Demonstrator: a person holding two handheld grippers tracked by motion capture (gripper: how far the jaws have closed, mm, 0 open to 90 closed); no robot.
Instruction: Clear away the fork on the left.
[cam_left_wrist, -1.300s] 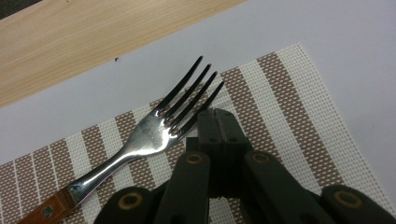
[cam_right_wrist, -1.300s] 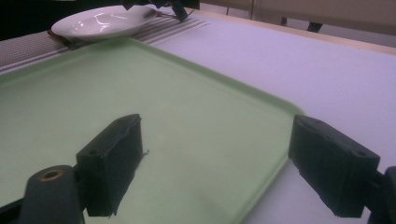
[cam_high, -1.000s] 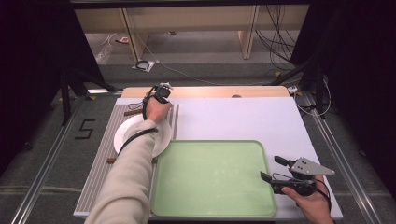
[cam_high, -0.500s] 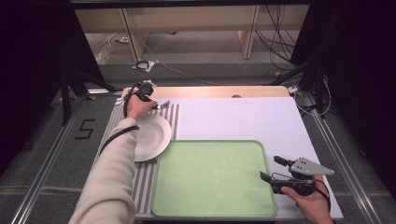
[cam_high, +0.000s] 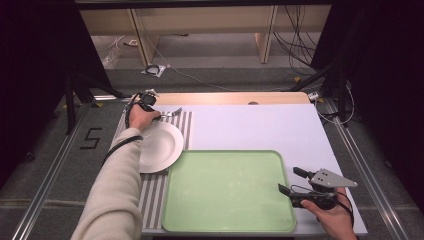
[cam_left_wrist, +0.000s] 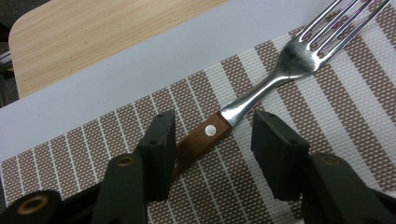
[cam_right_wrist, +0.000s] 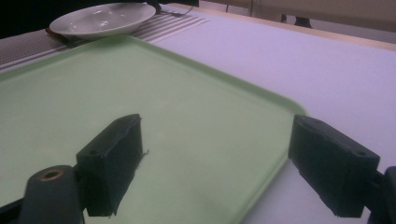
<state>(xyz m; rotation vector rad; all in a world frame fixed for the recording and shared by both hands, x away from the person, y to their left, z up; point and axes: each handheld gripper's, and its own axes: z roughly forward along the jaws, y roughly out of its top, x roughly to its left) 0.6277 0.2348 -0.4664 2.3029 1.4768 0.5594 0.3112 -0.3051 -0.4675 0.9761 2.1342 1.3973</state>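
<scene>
A fork (cam_left_wrist: 289, 63) with a wooden handle lies flat on the brown-and-white striped placemat (cam_left_wrist: 327, 121). My left gripper (cam_left_wrist: 210, 127) is open, and its jaws have just been opening. They straddle the handle, and the left one stands right against it. In the high view this gripper (cam_high: 159, 114) is at the placemat's (cam_high: 150, 192) far left end, with the fork (cam_high: 173, 112) pointing right from it. A white plate (cam_high: 161, 145) sits on the mat nearer me. My right gripper (cam_high: 288, 180) hovers open over the green tray's (cam_high: 225, 195) right edge with nothing between its jaws (cam_right_wrist: 217, 129).
The green tray (cam_right_wrist: 140, 79) has nothing on it and fills the near middle of the table. A white sheet (cam_high: 250, 125) covers the table to the right of the mat. The plate (cam_right_wrist: 100, 18) shows far off past the tray. Bare wood (cam_high: 225, 97) runs along the far edge.
My left hand has slid left along the far end of the placemat. The fork now lies on the mat between open jaws. The right gripper has stayed put.
</scene>
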